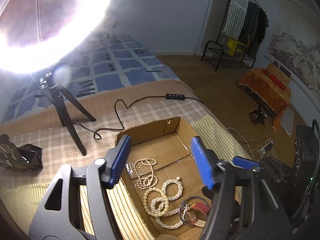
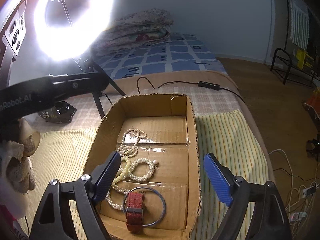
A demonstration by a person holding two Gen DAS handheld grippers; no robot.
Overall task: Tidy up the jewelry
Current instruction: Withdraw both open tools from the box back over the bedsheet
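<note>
1. left wrist view: the left gripper [image 1: 160,162] hangs above an open cardboard box [image 1: 152,128] that sits on a bed with a striped yellow cover [image 1: 112,204]. its blue ribbed fingers [image 1: 120,160] stand apart with nothing between them. part of the right gripper [image 1: 246,163] shows just right of the box.
2. same view, inside the box: a thin pearl necklace [image 1: 146,172] lies looped toward the middle. nearer the camera lies a thick braided pearl bracelet [image 1: 172,192], crossed by a strand of larger pale beads [image 1: 158,202]. a red watch strap [image 1: 198,210] and a metal bangle [image 1: 184,212] sit at the near right of the box. a ring light [image 1: 60,46] on a black tripod [image 1: 68,108] glares beyond the box, to its left.
3. right wrist view: the right gripper [image 2: 162,178] hovers over the near end of the box [image 2: 192,140], its fingers wide apart and empty. the watch strap [image 2: 135,208], coarse woven fabric with a dark buckle, lies across the thin round bangle [image 2: 160,196] at the near end. the braided bracelet [image 2: 144,170] lies just beyond it, the necklace [image 2: 132,138] farther back.
4. handling, as a judgement: all pieces look light. the pearl strands are limp and smooth, likely to slide and tangle, so pinch across a bunched loop. the bangle is stiff and slick; take it by the rim. the strap is soft and grippy; pinch it across the band.
</note>
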